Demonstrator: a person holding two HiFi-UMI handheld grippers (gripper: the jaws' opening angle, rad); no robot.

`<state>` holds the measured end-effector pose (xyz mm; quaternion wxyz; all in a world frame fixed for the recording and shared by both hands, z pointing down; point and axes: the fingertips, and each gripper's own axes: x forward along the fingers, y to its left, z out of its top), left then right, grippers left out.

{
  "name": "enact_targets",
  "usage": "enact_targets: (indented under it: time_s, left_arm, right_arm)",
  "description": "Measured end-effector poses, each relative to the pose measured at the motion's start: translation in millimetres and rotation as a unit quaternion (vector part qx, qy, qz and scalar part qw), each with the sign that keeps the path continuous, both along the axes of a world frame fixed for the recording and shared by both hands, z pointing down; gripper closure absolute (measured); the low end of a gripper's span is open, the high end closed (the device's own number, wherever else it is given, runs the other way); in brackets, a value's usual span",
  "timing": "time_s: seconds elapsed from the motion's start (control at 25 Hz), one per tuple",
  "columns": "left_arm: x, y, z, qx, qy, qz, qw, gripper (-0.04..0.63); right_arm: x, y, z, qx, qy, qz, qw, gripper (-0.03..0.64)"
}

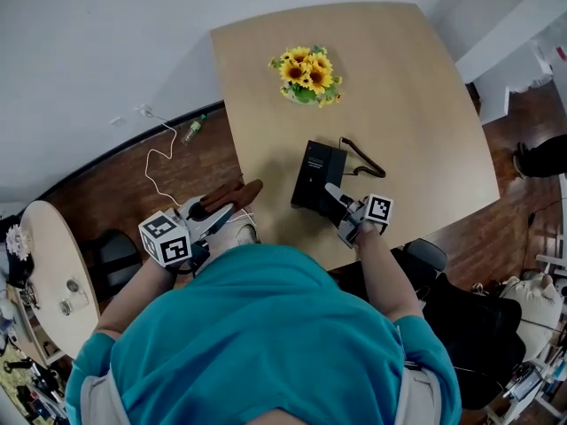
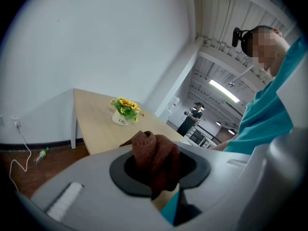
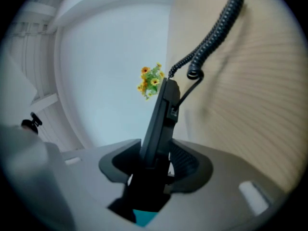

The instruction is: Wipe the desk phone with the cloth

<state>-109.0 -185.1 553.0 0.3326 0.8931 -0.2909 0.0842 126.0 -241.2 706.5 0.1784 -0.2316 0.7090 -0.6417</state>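
On the person's side of the sunflowers point(image 1: 306, 75), the half-closed right gripper point(image 1: 332, 193) pinches the desk phone point(image 1: 317, 173) by its thin edge while the left gripper point(image 1: 223, 212) clamps the cloth point(image 1: 241, 191); wiping pressure could twist the phone loose.

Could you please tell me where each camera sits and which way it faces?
Head view: on the person's head, looking steeply down at the table; shirt, forearms, left gripper and right gripper show.
Left gripper view: on that gripper, looking over its cloth across the table; shirt at right.
Right gripper view: on that gripper, looking along the phone between its jaws; barely any body shows.
All three share the flowers.
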Motion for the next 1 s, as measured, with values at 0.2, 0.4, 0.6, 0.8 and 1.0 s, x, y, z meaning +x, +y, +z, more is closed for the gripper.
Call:
enact_targets:
  time_s: [0.2,0.4,0.6,0.8,1.0]
  left_arm:
    - [51,-45,-40,0.091,-0.038,0.079,0.9920,0.494]
    - [138,-70,-56,0.147,-0.125,0.179,0.9648,0.494]
    - [175,-74,-35,0.176,-0.244,0.236,0.9240,0.494]
    - [164,-80,-35,0.189,-0.281,0.234,0.9114,0.494]
    - [135,-102,-42,0.196,-0.300,0.195,0.9128,0.494]
  right_arm:
    - [-17,10,-56,0.044,-0.014,-0.007,0.999,0.433]
    - [-34,23,-101,0.074,0.011,-0.011,0.997,0.433]
    - [-51,39,-142,0.117,0.023,-0.030,0.992,0.433]
    - [-43,51,-156,0.132,0.018,-0.028,0.991,0.431]
    - [-35,54,-149,0.122,0.015,-0.014,0.992,0.431]
